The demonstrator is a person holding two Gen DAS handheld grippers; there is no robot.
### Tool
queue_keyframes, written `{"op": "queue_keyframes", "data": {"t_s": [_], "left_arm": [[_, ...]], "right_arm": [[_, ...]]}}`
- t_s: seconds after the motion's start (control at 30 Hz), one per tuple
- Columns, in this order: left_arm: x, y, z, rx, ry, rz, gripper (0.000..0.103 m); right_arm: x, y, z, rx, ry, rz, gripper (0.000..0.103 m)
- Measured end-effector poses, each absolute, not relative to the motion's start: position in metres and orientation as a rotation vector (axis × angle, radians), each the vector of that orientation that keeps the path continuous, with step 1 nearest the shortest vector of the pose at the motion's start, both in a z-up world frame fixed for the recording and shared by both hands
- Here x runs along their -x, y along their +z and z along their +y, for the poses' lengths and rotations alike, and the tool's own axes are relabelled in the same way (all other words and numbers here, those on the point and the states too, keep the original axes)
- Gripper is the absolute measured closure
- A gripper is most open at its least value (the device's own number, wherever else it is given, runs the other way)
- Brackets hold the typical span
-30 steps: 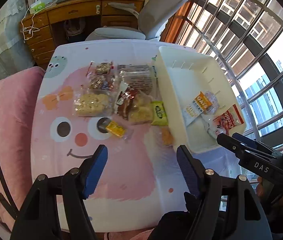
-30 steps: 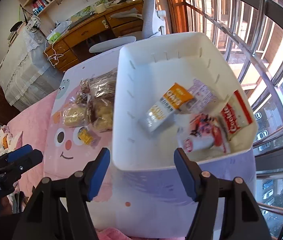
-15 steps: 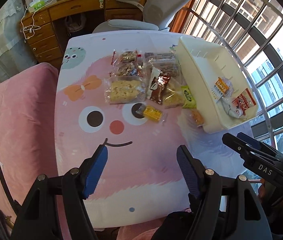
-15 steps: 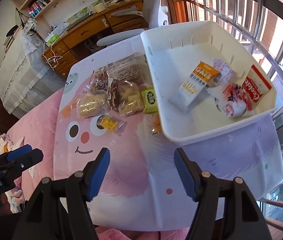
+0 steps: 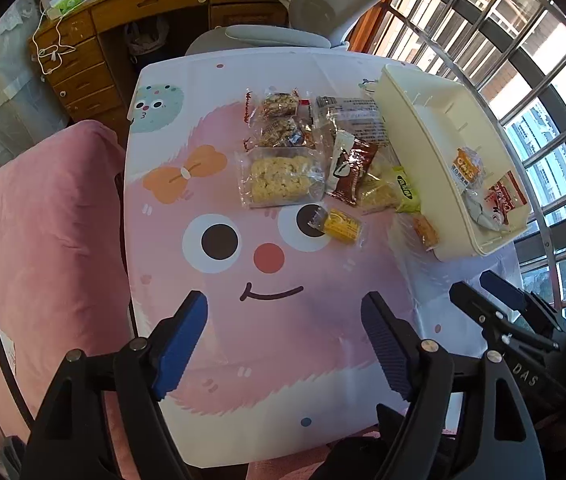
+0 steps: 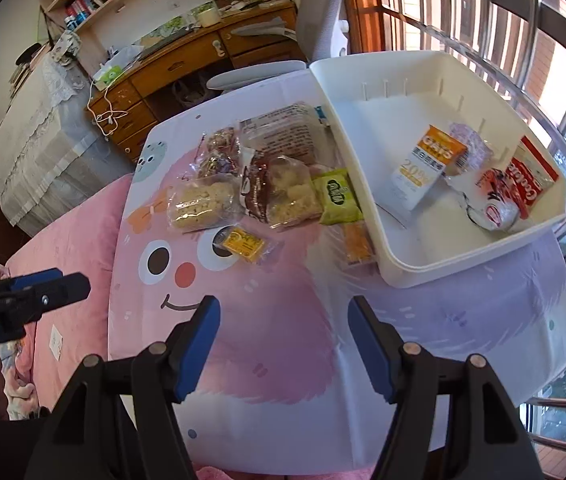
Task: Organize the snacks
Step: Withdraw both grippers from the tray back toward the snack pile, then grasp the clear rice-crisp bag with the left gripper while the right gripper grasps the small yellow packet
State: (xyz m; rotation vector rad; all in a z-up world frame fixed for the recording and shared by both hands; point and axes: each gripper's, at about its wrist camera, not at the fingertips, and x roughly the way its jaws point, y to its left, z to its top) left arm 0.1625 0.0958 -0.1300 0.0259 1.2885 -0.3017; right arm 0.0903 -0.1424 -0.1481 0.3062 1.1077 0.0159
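Observation:
Several wrapped snacks lie in a cluster on the cartoon-face tablecloth: a clear pack of pale rice crackers (image 5: 281,178) (image 6: 202,204), a brown chocolate wrapper (image 5: 353,170), a green packet (image 6: 337,198), a small yellow candy (image 5: 341,225) (image 6: 243,244) and an orange bar (image 6: 357,244) by the bin. The white bin (image 5: 411,136) (image 6: 463,256) at the right holds an orange-and-white oats pack (image 6: 425,170) and a red-and-white packet (image 6: 533,182). My left gripper (image 5: 285,330) hovers over the near tablecloth, its jaws opening with nothing between them. My right gripper (image 6: 283,326) is open and empty, also short of the snacks.
A grey office chair (image 5: 315,4) and a wooden desk (image 6: 187,64) stand beyond the table's far edge. A pink cushion (image 5: 39,232) lies along the left. Barred windows (image 5: 523,60) run along the right behind the bin.
Both grippers have pulled back from the bin toward the table's near edge, so the snacks and bin look farther away. The left jaws stand a little wider.

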Motion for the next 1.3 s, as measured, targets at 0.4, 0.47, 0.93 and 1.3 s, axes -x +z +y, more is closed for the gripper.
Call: {"op": "queue_keyframes", "data": {"t_s": [0.4, 0.47, 0.93, 1.3], "left_arm": [[-0.215, -0.162, 0.097, -0.044, -0.267, 1.393, 0.014], [-0.226, -0.168, 0.095, -0.039, -0.260, 1.414, 0.013], [-0.300, -0.224, 0.071, -0.001, -0.277, 1.564, 0.013], [-0.339, -0.268, 0.049, 0.000, -0.262, 1.649, 0.012]], "right_arm": [[-0.118, -0.171, -0.100, -0.070, 0.123, 1.085, 0.036], [-0.126, -0.176, -0.093, -0.025, 0.152, 1.084, 0.036], [-0.166, -0.211, -0.066, 0.153, 0.273, 1.070, 0.036], [-0.184, -0.243, -0.060, 0.126, 0.319, 1.114, 0.039]]}}
